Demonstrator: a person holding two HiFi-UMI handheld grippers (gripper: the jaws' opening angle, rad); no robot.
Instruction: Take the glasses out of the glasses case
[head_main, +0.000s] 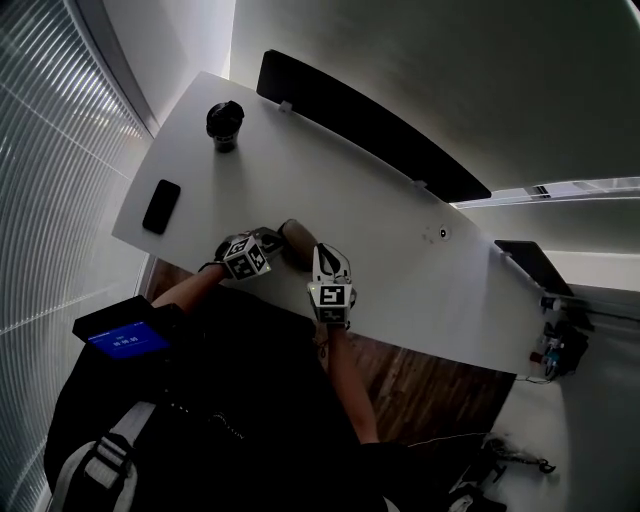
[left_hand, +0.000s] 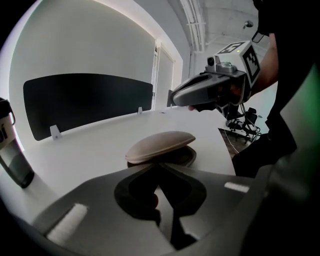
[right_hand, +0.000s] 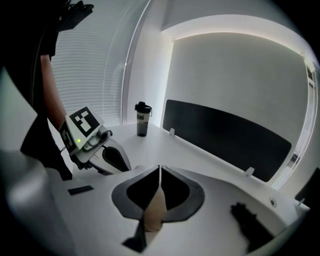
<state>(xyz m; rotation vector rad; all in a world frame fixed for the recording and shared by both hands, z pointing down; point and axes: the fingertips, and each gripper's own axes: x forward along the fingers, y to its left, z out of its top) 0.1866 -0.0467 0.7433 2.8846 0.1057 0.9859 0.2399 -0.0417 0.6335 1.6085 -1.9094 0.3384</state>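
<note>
A tan oval glasses case (head_main: 296, 243) lies near the table's front edge. In the left gripper view the case (left_hand: 160, 146) sits just beyond my jaws, its lid slightly raised over the dark lower half; the glasses are hidden. My left gripper (left_hand: 158, 166) is shut, tips meeting, nothing between them. It points at the case from the left (head_main: 270, 243). My right gripper (right_hand: 159, 168) is shut too, and the case (right_hand: 154, 212) shows below its jaws. It hangs over the case's right side (head_main: 322, 252). Each gripper shows in the other's view: right gripper (left_hand: 173, 98), left gripper (right_hand: 120, 161).
A black phone (head_main: 161, 206) lies at the table's left end. A dark bottle (head_main: 224, 125) stands at the far left corner, also visible as the bottle (right_hand: 142, 119). A long black divider panel (head_main: 370, 125) runs along the white table's (head_main: 400, 260) far edge.
</note>
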